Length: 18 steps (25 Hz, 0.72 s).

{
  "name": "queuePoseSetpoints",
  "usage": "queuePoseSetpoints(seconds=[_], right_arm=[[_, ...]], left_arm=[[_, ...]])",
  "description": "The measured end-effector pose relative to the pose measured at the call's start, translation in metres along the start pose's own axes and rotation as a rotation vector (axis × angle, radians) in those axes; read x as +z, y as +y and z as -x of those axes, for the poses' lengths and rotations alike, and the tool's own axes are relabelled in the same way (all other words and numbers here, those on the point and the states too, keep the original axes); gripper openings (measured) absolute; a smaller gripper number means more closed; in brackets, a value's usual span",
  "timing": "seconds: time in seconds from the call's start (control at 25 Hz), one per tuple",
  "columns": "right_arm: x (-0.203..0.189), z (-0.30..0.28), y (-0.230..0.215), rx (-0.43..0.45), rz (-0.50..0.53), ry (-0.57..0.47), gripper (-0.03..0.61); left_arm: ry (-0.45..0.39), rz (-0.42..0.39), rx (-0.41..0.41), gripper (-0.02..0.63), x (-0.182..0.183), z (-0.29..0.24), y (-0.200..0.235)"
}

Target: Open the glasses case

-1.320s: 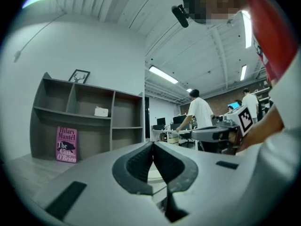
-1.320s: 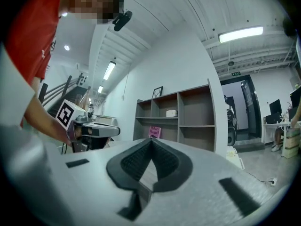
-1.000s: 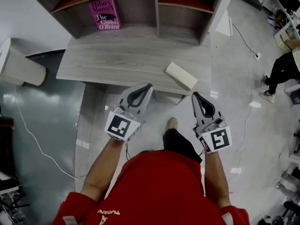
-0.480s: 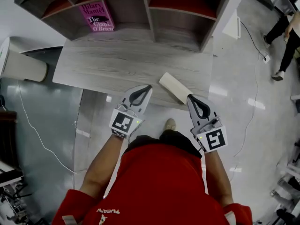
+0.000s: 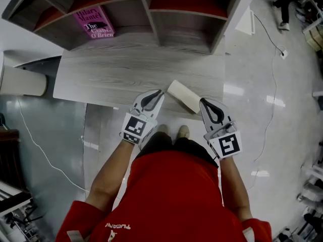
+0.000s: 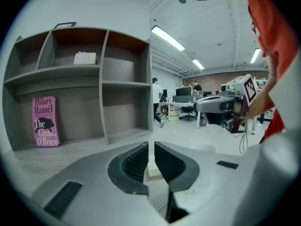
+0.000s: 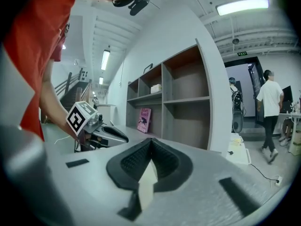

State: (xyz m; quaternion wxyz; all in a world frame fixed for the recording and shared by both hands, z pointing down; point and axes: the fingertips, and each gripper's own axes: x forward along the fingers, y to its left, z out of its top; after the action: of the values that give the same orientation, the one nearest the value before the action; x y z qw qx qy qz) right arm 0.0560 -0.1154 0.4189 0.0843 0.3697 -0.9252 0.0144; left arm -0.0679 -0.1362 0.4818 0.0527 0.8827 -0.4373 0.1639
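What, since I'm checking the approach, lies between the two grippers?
The glasses case, on the table edge, between left gripper and right gripper, in the head view.

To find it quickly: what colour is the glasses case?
The glasses case is cream white; head view shows it best.

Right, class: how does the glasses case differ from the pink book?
The glasses case is plain cream; the book is pink with printed lettering. The glasses case lies flat, askew, near the front edge of the desk; the book stands upright in the lower left compartment of the shelf. Both are rectangular and sit on grey wood.
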Motion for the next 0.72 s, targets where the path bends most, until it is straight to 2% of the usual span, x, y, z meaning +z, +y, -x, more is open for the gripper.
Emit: queuePoseSetpoints(seconds=[0.16,0.32,0.6,0.72], right_arm=[[-0.012,-0.002,-0.001,-0.026,0.016,0.078,0.006],[-0.024,-0.006,-0.001,-0.049,-0.003,0.095,0.008],[-0.054,-0.009,0.003,-0.057,0.011,0.192,0.062],[-0.069,-0.011,0.007,-0.043,0.019,0.235,0.106]], left_arm=[[0.068,-0.015,-0.057,0.019,-0.016,-0.011,-0.001],[0.109,-0.03,-0.098,0.069,-0.029,-0.02,0.002],[0.219,-0.047,-0.173,0.118,-0.057,-0.033,0.001],[0.267,-0.062,-0.21,0.124,-0.068,-0.038,-0.002]])
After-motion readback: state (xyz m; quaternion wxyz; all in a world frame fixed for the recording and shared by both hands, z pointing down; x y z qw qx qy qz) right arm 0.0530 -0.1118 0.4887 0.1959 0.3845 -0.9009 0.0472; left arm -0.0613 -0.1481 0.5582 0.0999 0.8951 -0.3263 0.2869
